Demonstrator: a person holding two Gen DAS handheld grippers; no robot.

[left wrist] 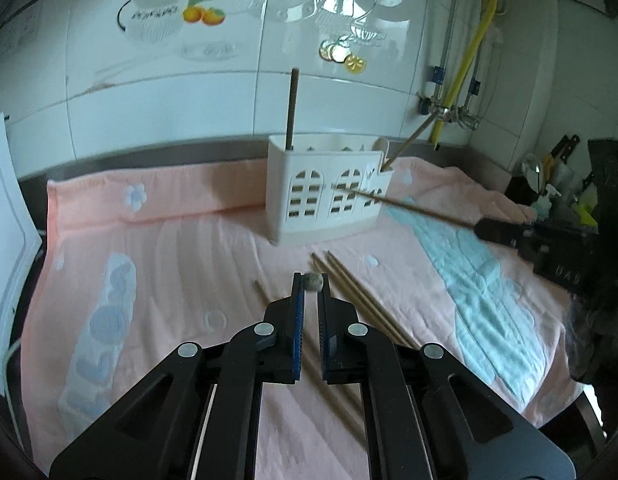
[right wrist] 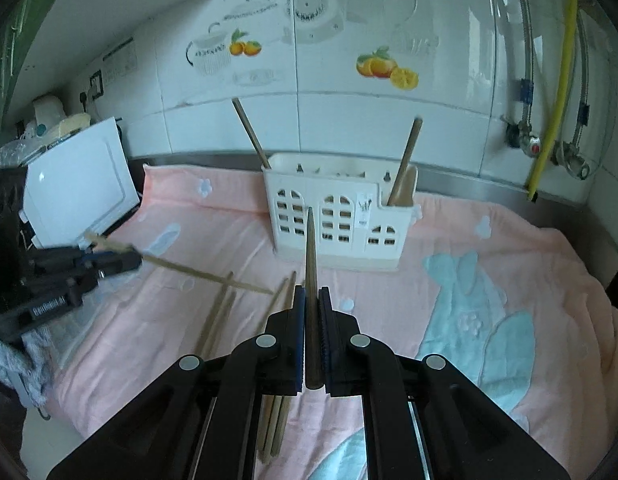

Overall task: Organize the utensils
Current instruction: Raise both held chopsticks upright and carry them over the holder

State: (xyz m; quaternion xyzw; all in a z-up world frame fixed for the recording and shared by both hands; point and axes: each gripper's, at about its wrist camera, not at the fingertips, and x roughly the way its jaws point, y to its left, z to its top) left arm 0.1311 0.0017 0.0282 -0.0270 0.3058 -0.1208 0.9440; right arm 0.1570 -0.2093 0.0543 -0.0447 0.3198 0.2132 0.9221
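1. Left tongs [left wrist: 311,285] clamped on a chopstick [left wrist: 312,281], right tongs [right wrist: 311,296] clamped on another chopstick [right wrist: 311,280].
2. Both aloft, short of the white holder [right wrist: 337,216].
3. Tip downward, lower into a compartment, then release.

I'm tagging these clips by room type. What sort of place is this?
Most likely a home kitchen counter. Glossy white wall tiles with teapot and orange decals back it, a yellow hose and metal valves run down the wall, and a white plastic utensil caddy stands on a pink towel.
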